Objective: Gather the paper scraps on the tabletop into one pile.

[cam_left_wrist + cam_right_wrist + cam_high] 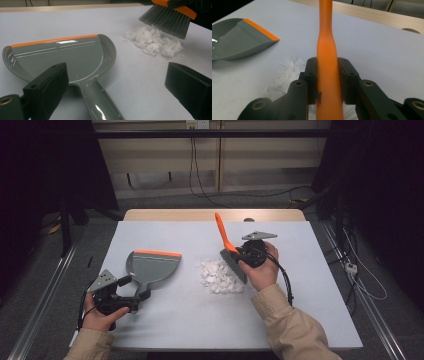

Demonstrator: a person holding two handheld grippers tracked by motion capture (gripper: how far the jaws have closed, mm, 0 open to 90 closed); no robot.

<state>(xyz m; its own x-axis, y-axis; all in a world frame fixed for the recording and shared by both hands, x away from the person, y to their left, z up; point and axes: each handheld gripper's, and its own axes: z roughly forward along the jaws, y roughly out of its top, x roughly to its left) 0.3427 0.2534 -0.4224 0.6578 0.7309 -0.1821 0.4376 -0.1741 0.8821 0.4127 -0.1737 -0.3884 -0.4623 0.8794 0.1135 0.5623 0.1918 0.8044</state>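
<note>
My right gripper (327, 80) pinches the brush (231, 251); my left gripper (131, 287), spread, straddles the dustpan (152, 265) handle. Paper scraps (220, 276) sit at the pan's three o'clock. Risk: unheld, it slides when swept against.

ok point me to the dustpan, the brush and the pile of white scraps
dustpan (152, 266): high view, on its grey scoop.
brush (167, 21): left gripper view, on its grey bristles.
pile of white scraps (219, 276): high view, on the middle of the heap.
</note>
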